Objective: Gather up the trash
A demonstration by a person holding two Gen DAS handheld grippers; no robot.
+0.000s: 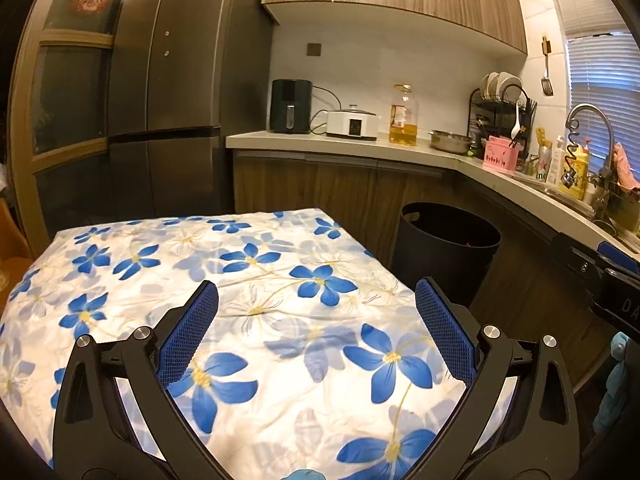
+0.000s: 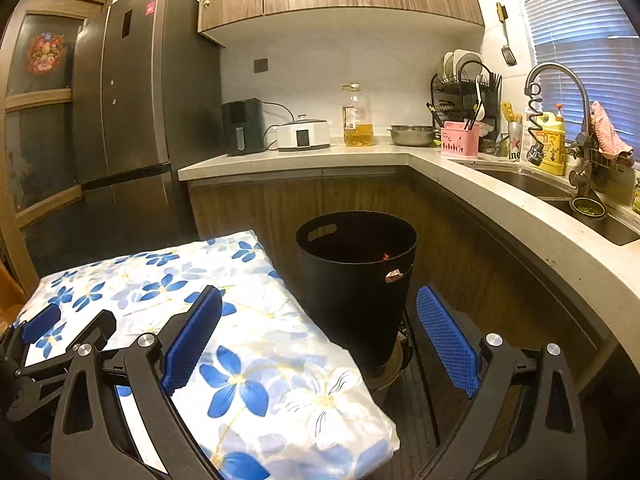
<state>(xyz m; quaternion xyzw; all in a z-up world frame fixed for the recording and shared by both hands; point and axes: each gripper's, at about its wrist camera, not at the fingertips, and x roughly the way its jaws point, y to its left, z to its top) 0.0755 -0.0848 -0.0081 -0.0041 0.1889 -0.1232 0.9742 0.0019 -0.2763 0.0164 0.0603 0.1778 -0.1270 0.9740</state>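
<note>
Black trash bin [image 2: 356, 280] stands on the floor just beside the far right corner of the floral-cloth table [image 1: 240, 280], tucked against the counter cabinets [image 2: 460, 216]; likely put there so scraps can go straight from the tabletop into it. Some bits show inside: a small red scrap [image 2: 386, 257] near the inner wall and a pale piece [image 2: 394, 275] at the handle cutout. No loose trash is seen on the cloth in either view, so collection looks near done or done. Left gripper [image 1: 316, 320] hovers low over the middle of the table, pointing forward toward the fridge [image 1: 168, 80] and counter, jaws spread wide, nothing between the pads [image 1: 192, 332]. Right gripper [image 2: 320, 340] sits at the table's right edge, aimed at the bin, jaws likewise wide apart and empty. Both level, held side by side, near each other.
</note>
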